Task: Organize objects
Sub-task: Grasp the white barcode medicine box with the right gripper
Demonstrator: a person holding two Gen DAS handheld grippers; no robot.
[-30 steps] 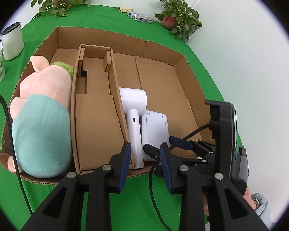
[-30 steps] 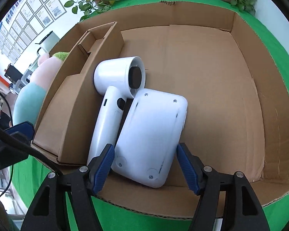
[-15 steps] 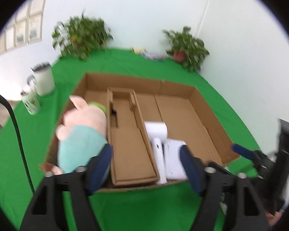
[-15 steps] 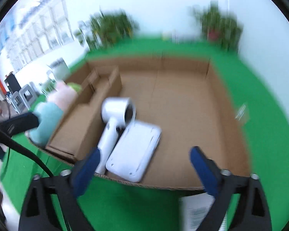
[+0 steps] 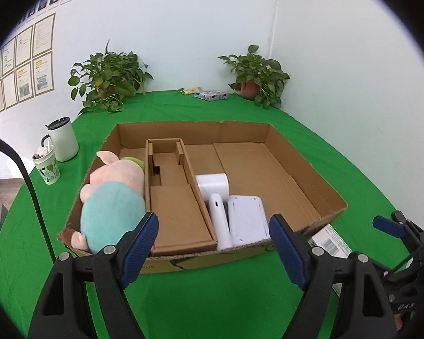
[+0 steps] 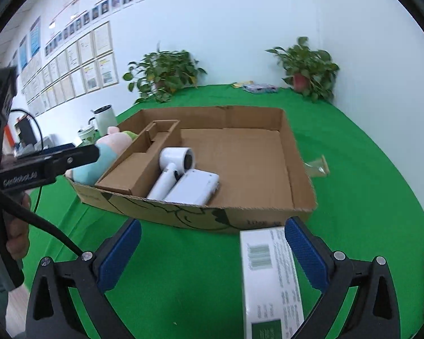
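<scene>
A shallow cardboard box [image 5: 240,130] sits on the green table; it also shows in the right wrist view [image 6: 294,152]. Inside lie a plush pig [image 5: 110,195], a cardboard insert [image 5: 175,197], a white hair dryer [image 5: 216,195] and a white flat device [image 5: 247,217]. My left gripper [image 5: 213,245] is open and empty, held back in front of the box's near wall. My right gripper [image 6: 212,254] is open and empty, above a white and green carton [image 6: 271,276] lying on the cloth in front of the box.
Two potted plants [image 5: 110,82] [image 5: 257,73] stand at the table's back. A white mug [image 5: 62,138] and a patterned cup [image 5: 46,166] stand left of the box. A small packet [image 5: 210,94] lies at the back. A clear wrapper [image 6: 316,166] lies right of the box.
Both grippers have pulled back out of the box and risen. The left one opened wide. The right one let go of the white flat device, which stays beside the hair dryer.
</scene>
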